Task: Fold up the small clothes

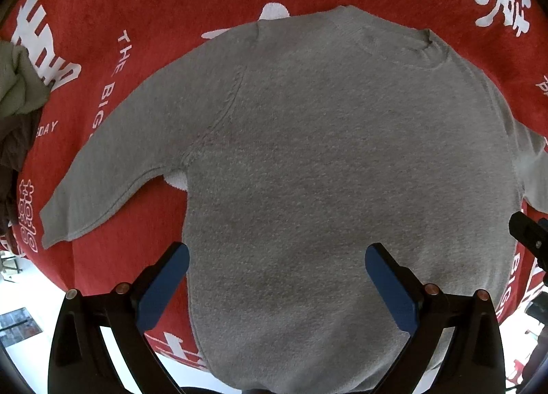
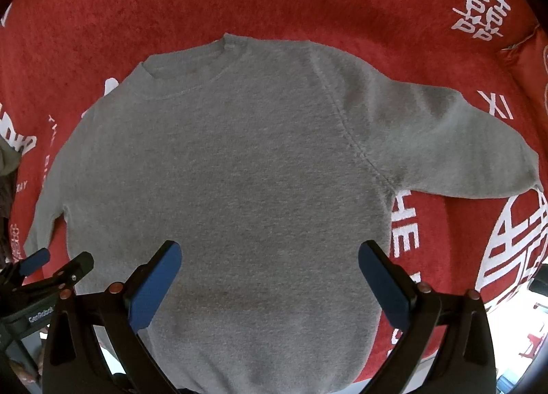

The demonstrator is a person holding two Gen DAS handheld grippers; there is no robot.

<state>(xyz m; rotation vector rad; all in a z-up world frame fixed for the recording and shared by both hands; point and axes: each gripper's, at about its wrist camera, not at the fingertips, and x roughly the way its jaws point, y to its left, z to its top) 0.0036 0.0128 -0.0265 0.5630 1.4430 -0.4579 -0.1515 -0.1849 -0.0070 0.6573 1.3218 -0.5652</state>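
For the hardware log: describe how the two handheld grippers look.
The left gripper and right gripper match: black angular frames, flat blue pads on the fingers, copper-coloured round rivets. White "GenRobot" lettering marks the left one's body in the right wrist view.

- The grey sweater [image 1: 325,161] is soft knit cloth, matt, with a fine fuzzy nap and stitched raglan seams.
- The red cloth [image 2: 137,17] under it looks like thick towelling or fleece, rough-piled and matt, with white printed lettering.
- The left gripper [image 1: 277,291] and right gripper [image 2: 270,287] have matt black plastic frames, smooth blue pads on the fingers [image 1: 164,287], and small shiny copper-coloured metal rivets.
- Crumpled olive cloth [image 1: 17,78] looks soft and dull.
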